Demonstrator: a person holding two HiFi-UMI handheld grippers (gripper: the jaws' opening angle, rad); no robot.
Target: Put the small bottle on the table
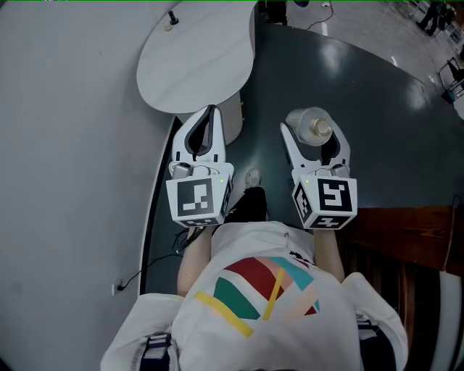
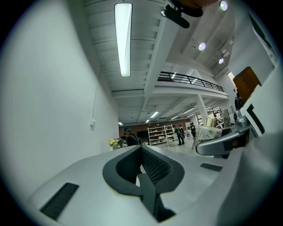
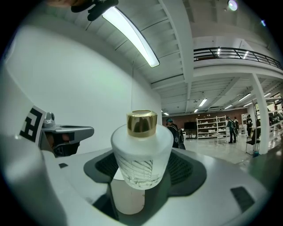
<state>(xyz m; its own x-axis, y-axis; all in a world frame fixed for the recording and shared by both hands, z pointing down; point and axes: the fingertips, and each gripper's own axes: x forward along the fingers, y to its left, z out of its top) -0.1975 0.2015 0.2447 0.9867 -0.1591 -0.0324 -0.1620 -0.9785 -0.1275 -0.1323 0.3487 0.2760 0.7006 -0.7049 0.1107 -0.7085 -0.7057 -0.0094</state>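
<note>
A small frosted glass bottle (image 1: 310,123) with a gold cap (image 3: 142,122) is held upright in the air between the jaws of my right gripper (image 1: 313,135), which is shut on its body (image 3: 141,154). It hangs over the dark floor, to the right of the white round table (image 1: 196,58). My left gripper (image 1: 211,111) is level with it, its jaws closed together and empty (image 2: 142,152), the tips just at the table's near edge. In the head view the gripper's fingers hide the bottle's sides.
The table stands on a white pedestal (image 1: 233,116) against a white wall (image 1: 65,145); a small dark object (image 1: 172,17) sits at its far side. Brown wooden furniture (image 1: 406,232) lies to the right. A cable (image 1: 134,279) runs along the floor.
</note>
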